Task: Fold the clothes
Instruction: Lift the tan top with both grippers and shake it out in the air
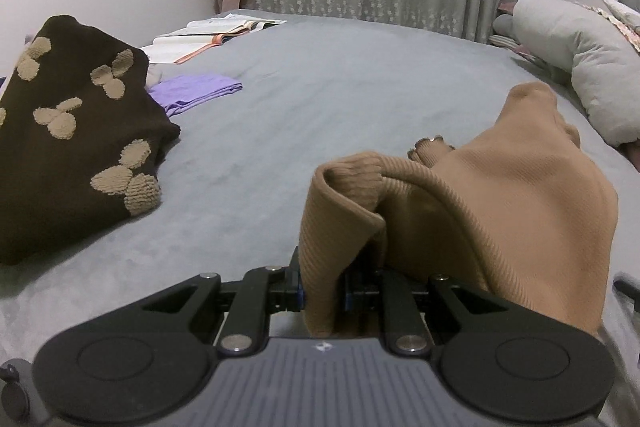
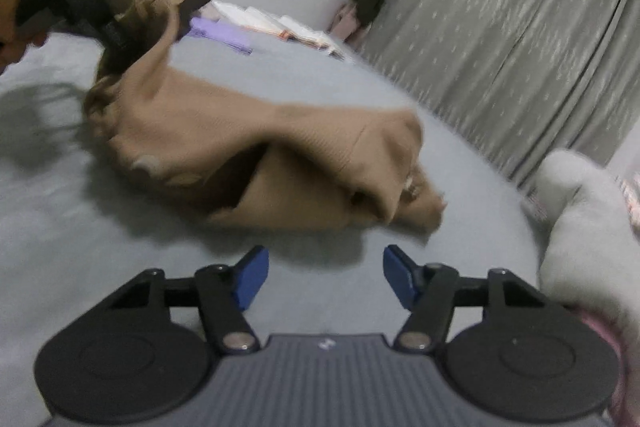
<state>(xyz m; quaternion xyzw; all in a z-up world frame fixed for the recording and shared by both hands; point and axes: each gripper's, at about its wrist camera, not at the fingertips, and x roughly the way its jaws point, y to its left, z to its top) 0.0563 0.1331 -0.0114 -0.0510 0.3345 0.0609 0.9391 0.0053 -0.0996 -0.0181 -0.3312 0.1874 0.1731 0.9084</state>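
Clamping a fold of the tan garment, the left gripper holds it above the grey bed. Right gripper stands part open, empty, just short of the cloth.

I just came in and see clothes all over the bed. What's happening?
Someone is folding clothes on the grey bed with a gripper in each hand. The left gripper is pinching a fold of the tan sweater. The right gripper is open with nothing in it, just short of the sweater. A brown flowered sweater and a purple cloth lie off to the side.
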